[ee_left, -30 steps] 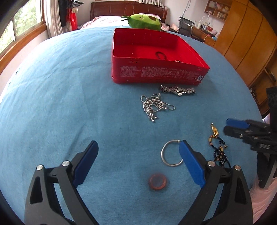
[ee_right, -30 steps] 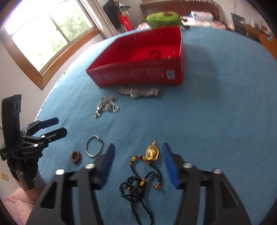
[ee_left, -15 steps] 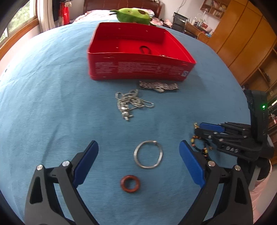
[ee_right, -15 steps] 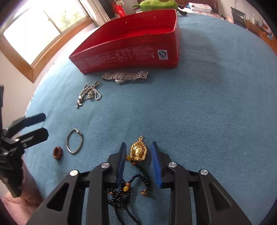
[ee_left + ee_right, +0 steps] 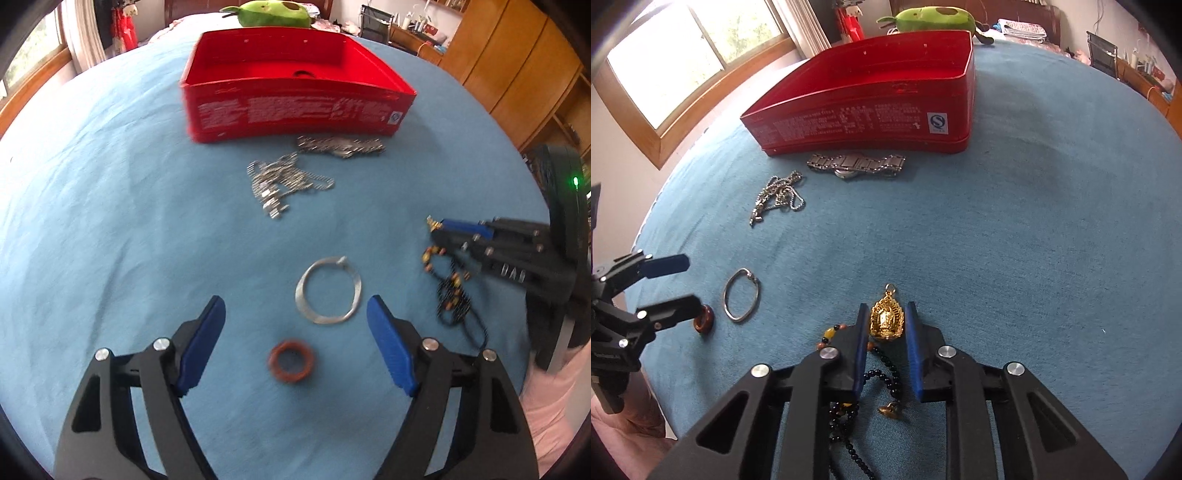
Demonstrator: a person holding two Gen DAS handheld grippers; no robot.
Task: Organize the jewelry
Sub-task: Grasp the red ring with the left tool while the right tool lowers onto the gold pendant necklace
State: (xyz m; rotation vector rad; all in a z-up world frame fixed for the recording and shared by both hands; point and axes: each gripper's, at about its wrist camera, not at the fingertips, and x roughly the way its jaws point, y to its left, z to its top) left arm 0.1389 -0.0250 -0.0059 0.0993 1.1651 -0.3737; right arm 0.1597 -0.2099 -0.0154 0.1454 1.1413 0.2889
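1. Red tin: my landmark, open-topped on the blue cloth.
2. My left gripper: spread wide, well in front of the tin, holding nothing.
3. My right gripper: narrowed onto the gold pendant of the beaded necklace.
4. Watch: just before the tin's front wall.
5. Silver chain: near the tin.
6. Bangle, orange ring: farther out.

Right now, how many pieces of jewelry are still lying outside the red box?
5: metal watch against the red box; silver chain near it; silver bangle; red ring between the left tongs; beaded necklace in the right tongs.
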